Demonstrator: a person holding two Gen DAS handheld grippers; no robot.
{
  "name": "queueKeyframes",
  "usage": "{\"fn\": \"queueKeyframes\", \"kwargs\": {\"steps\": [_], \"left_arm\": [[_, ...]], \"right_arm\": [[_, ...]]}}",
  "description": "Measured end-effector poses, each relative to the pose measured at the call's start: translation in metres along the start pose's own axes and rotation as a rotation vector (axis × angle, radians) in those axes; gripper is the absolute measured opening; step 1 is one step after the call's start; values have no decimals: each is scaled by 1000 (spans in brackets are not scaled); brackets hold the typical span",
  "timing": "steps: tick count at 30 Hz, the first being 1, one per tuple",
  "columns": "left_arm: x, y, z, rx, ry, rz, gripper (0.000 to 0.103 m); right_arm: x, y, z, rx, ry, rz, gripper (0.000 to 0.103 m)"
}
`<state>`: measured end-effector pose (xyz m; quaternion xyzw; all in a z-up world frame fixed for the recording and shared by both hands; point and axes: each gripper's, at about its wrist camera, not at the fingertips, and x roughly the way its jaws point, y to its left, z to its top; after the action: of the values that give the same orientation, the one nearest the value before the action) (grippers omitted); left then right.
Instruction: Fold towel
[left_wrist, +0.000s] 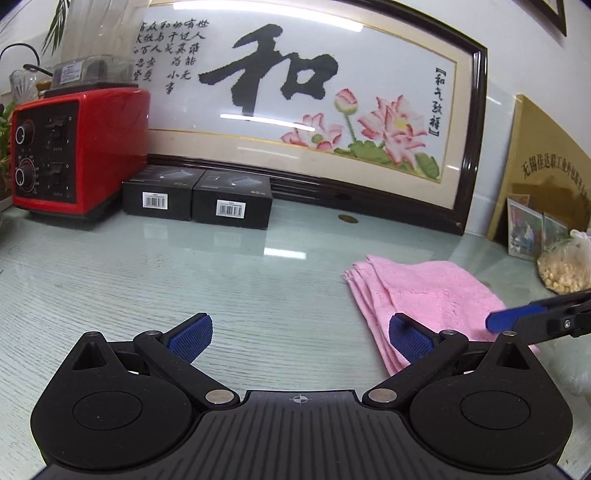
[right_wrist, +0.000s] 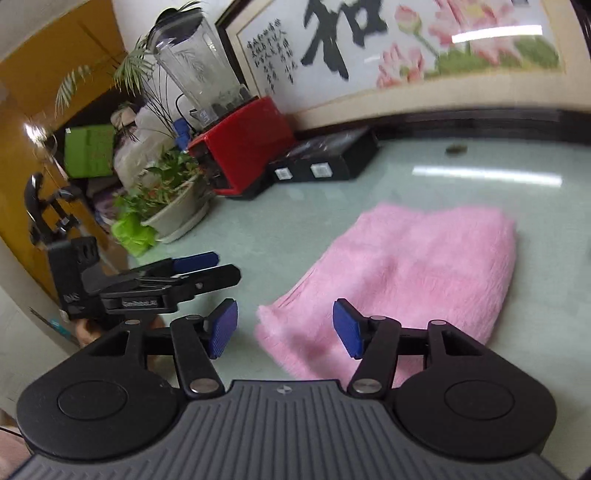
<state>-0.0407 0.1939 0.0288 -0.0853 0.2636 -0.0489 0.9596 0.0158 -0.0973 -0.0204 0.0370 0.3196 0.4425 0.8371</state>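
The towel (right_wrist: 413, 273) at one o'clock was fluffy pink cloth. The table (left_wrist: 221, 266) looked glossy, glass over pale woodgrain. Gripper pads (left_wrist: 194, 336) were ribbed blue rubber.

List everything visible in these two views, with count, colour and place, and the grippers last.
towel: one, pink, folded, on the table toward the right
table: one, pale green glass-topped
blender: one, red base with clear jug, far left by the wall
boxes: two, black with barcode labels, beside the blender
framed embroidery: one, dark frame, calligraphy and pink lotus, leaning on the wall
potted plant: one, green in a white pot, table's left end
bag: one, clear with yellowish contents, far right
left gripper: one, black with blue pads, open, empty, left of the towel
right gripper: one, same colours, open, empty, over the towel's near edge
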Motion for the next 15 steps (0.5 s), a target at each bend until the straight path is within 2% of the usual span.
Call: {"fn": "queueKeyframes", "kwargs": {"steps": [4, 8, 12, 15], "left_arm": [[3, -2, 1, -20, -1, 14, 103], [7, -2, -1, -30, 10, 17, 103], [10, 1, -3, -42, 10, 14, 103], [13, 0, -4, -42, 20, 10, 103]], "right_arm": [[21, 14, 2, -112, 65, 22, 60], [40, 30, -11, -224, 132, -21, 61], [32, 46, -24, -368, 144, -31, 56], [23, 50, -26, -399, 146, -7, 55]]}}
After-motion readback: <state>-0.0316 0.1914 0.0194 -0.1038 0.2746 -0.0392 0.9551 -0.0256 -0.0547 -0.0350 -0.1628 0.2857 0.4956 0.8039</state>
